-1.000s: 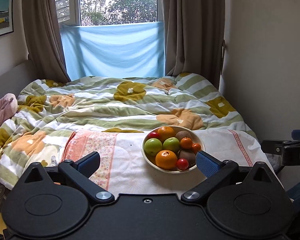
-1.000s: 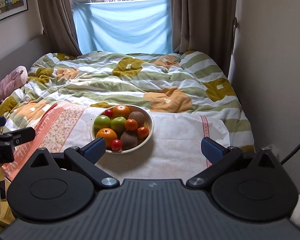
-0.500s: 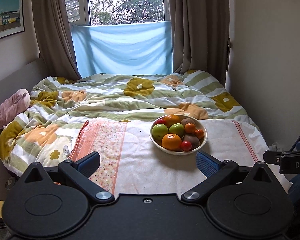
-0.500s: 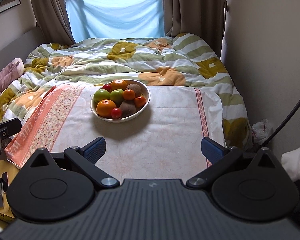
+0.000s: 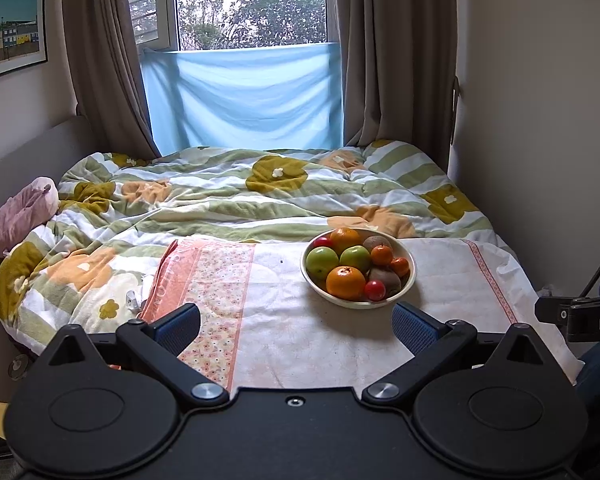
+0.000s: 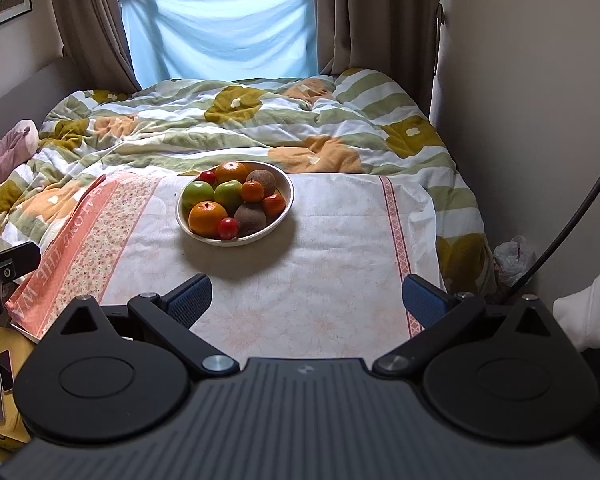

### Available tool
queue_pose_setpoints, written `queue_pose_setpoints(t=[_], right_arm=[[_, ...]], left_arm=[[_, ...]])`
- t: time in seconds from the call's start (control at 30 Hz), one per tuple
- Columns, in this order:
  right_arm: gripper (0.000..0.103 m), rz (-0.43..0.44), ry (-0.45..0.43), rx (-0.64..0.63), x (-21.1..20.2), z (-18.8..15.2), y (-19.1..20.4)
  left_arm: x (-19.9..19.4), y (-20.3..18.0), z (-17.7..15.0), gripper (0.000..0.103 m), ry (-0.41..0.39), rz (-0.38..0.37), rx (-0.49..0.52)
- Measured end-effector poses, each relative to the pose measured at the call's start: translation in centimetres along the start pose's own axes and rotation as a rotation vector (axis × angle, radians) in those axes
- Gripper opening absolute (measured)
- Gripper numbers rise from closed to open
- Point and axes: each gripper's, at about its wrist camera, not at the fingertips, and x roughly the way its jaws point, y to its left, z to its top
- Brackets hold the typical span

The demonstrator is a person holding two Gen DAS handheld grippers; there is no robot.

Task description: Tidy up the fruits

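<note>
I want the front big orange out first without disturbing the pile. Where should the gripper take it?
Judging by its pose, grip the front orange across its round middle, from above. It sits high at the bowl's near rim; a red fruit touches its right side.

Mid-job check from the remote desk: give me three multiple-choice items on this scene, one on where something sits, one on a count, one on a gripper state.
1. The fruit bowl rests on:
A. the floral tablecloth
B. the bare striped duvet
C. the windowsill

2. Green apples in the bowl:
A. none
B. two
C. five

3. The left gripper and right gripper are:
A. both shut on fruit
B. one open, one shut
C. both open and empty

Answers:
1 A, the bowl sits on the cloth spread over the duvet.
2 B, one green apple lies beside another.
3 C, each pair of blue pads stands wide apart with nothing between.
</note>
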Motion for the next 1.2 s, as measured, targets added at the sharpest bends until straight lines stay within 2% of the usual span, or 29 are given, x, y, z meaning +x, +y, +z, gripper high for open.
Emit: queue_pose_setpoints(t=[0.43,1.2], right_arm=[[0.103,-0.034,0.008,0.021,-0.3,-0.3,0.4],[0.103,-0.037,0.017,0.029,0.1,-0.6,1.1]], left_arm=[[0.3,0.3,0.1,0.103,-0.011,-0.009,0.025],[1.1,0.5,0.3,0.103,0.008,-0.040,0.053]])
